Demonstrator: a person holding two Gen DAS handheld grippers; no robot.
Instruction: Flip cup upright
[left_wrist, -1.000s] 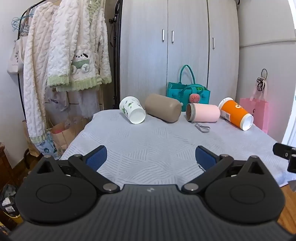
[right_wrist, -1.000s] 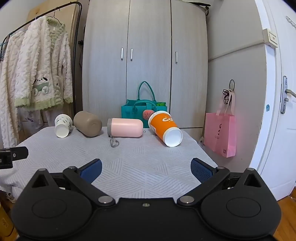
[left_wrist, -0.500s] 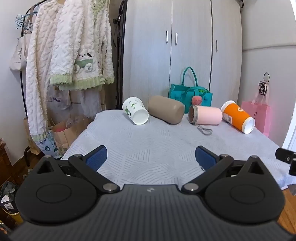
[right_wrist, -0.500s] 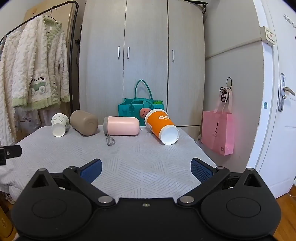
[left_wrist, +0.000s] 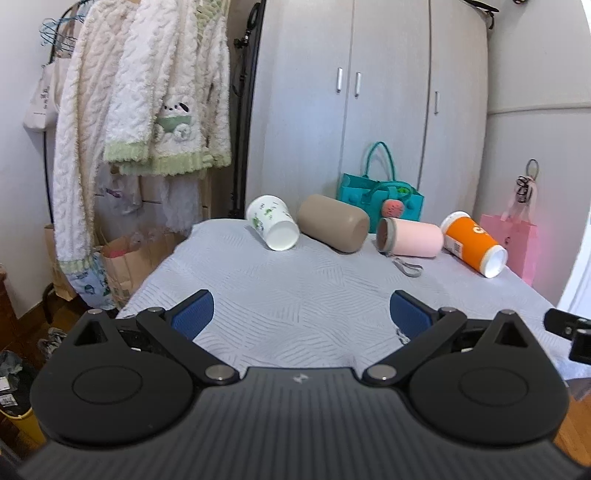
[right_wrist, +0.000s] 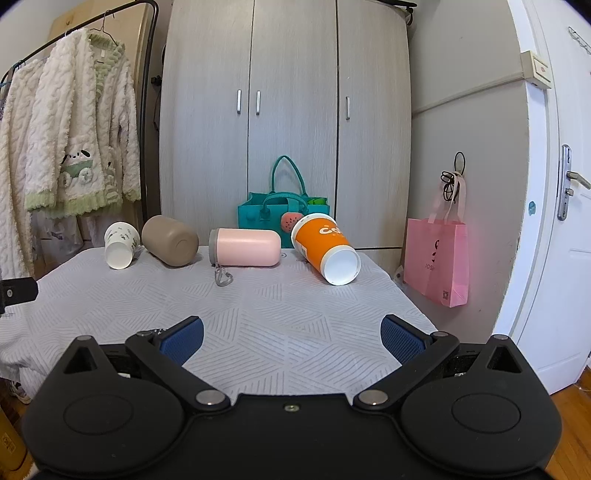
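Two grippers up, both spread wide w/ nothing between the blue pads: left gripper (left_wrist: 301, 314) hangs over the near-left part of the table (left_wrist: 295, 295), right gripper (right_wrist: 291, 338) over the near edge further right, neither touching a cup. Out past the fingers, grey patterned cloth runs to the far edge, where four cups lie on their sides in a row. Far left: white paper cup (left_wrist: 273, 227) w/ green print, mouth tipped toward the near side. Just beside it, tan cup (left_wrist: 334, 227), rounded base facing near-right. Next, pink cup (left_wrist: 410, 239), grey rim pointing left, grey strap loop (left_wrist: 406, 266) trailing onto the cloth. Far right: orange cup (right_wrist: 325, 247), white mouth toward the near-right, well apart from the right gripper. Behind the row, teal bag (right_wrist: 282, 214) against the wardrobe (right_wrist: 288, 110). Pink bag (right_wrist: 436, 258) hangs on the right wall; fluffy white robes (left_wrist: 140, 92) on a rack at left.
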